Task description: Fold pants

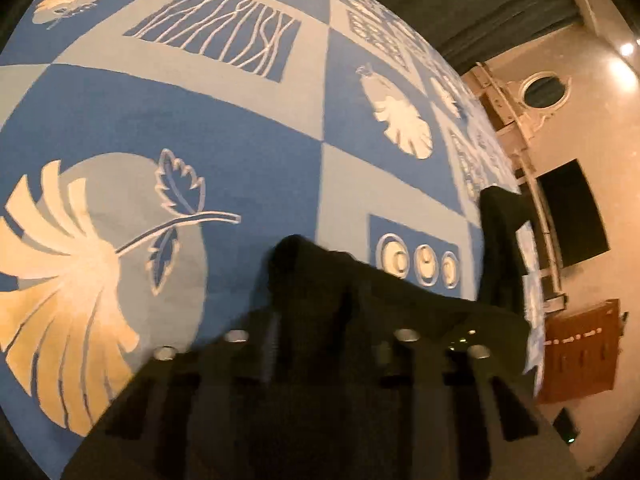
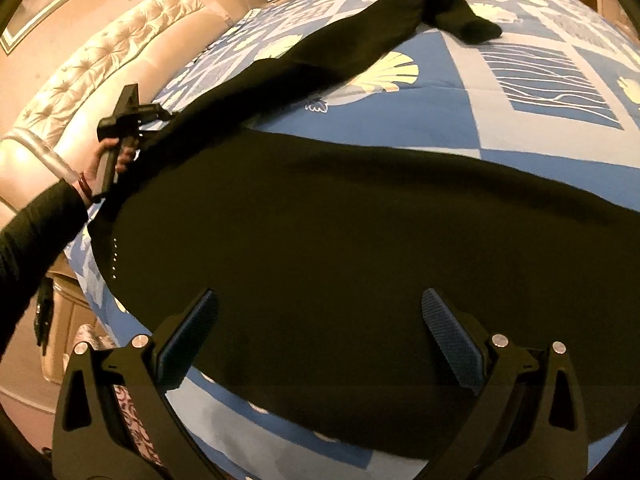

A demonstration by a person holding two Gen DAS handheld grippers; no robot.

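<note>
Black pants (image 2: 340,220) lie spread on a bed with a blue and white patterned cover (image 2: 520,128). One leg stretches to the far end (image 2: 460,20). My left gripper (image 2: 154,114) is shut on the pants' edge at the left and lifts it; in the left wrist view black cloth (image 1: 340,292) bunches between its fingers. My right gripper (image 2: 320,332) is open, hovering over the near part of the pants, its blue pads (image 2: 188,336) wide apart.
A tufted cream headboard (image 2: 132,52) stands at the left of the bed. In the left wrist view a beige wall with a dark screen (image 1: 572,212) and a brown wooden piece (image 1: 580,348) lie beyond the bed edge.
</note>
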